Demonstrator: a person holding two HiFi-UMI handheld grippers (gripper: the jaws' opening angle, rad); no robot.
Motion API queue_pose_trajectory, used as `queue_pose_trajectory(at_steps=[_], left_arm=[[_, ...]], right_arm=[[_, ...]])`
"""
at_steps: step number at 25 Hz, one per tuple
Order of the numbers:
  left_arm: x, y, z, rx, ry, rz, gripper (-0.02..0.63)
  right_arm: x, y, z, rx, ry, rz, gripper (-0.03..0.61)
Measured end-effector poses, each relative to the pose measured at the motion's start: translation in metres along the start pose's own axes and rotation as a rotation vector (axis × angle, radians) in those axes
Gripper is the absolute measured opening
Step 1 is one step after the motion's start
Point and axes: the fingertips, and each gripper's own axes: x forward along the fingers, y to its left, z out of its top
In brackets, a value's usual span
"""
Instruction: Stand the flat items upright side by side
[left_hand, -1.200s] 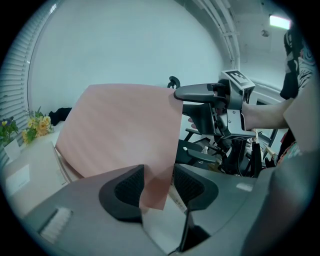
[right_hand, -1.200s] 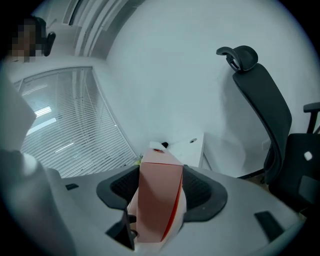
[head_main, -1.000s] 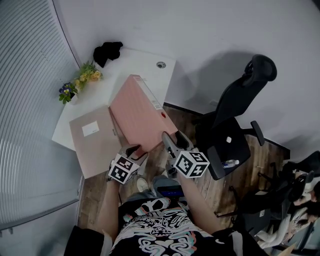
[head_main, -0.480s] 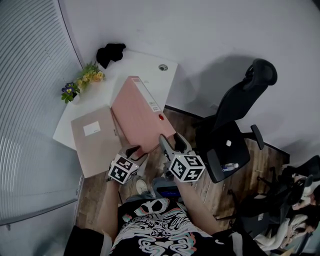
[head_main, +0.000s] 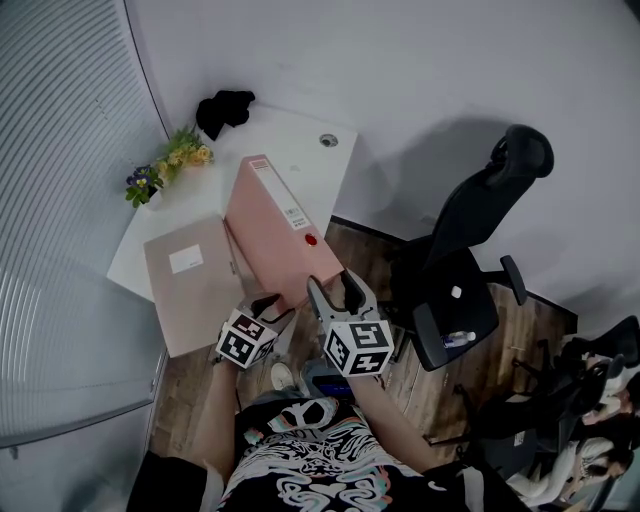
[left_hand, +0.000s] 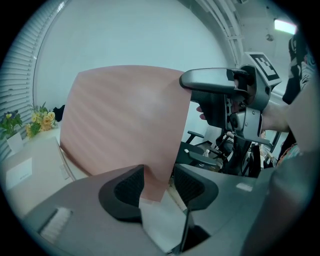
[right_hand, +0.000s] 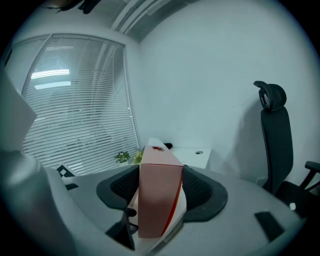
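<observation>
A pink file binder (head_main: 268, 232) is tilted up over the near corner of the white table (head_main: 290, 135), its labelled spine facing right. My right gripper (head_main: 335, 290) is shut across the binder's near end (right_hand: 159, 200), a pad on either side. My left gripper (head_main: 268, 303) is shut on the binder's lower near corner (left_hand: 152, 180), and the broad pink face (left_hand: 125, 115) fills the left gripper view. A beige binder (head_main: 190, 280) lies flat on the table to the left of the pink one.
A pot of flowers (head_main: 168, 160) and a black bundle (head_main: 225, 108) sit at the table's far end. A black office chair (head_main: 470, 250) stands to the right on the wooden floor. Window blinds (right_hand: 75, 110) run along the left side.
The pink binder has tipped further up onto its edge, so its spine shows more. My right gripper has rolled and shifted left with it. The left gripper stayed put.
</observation>
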Motion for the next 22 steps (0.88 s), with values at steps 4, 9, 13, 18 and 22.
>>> queue_pose_trajectory(at_steps=[4,9,13,18,22], left_arm=[[-0.002,0.001,-0.002,-0.014,-0.001,0.002,0.189],[-0.006,0.003,-0.001,-0.053,-0.028,0.0,0.189],[-0.012,0.006,0.004,-0.079,-0.066,0.008,0.189],[-0.019,-0.001,0.02,-0.069,-0.113,0.006,0.189],[-0.023,-0.006,0.026,-0.043,-0.121,0.011,0.186]], right_arm=[[-0.001,0.008,0.001,-0.044,0.003,-0.003,0.269],[-0.002,0.019,0.001,-0.128,0.004,-0.002,0.27],[-0.003,0.03,0.0,-0.211,0.01,0.001,0.27],[-0.006,0.044,-0.004,-0.299,0.001,0.012,0.268],[-0.007,0.049,-0.007,-0.322,0.005,0.015,0.267]])
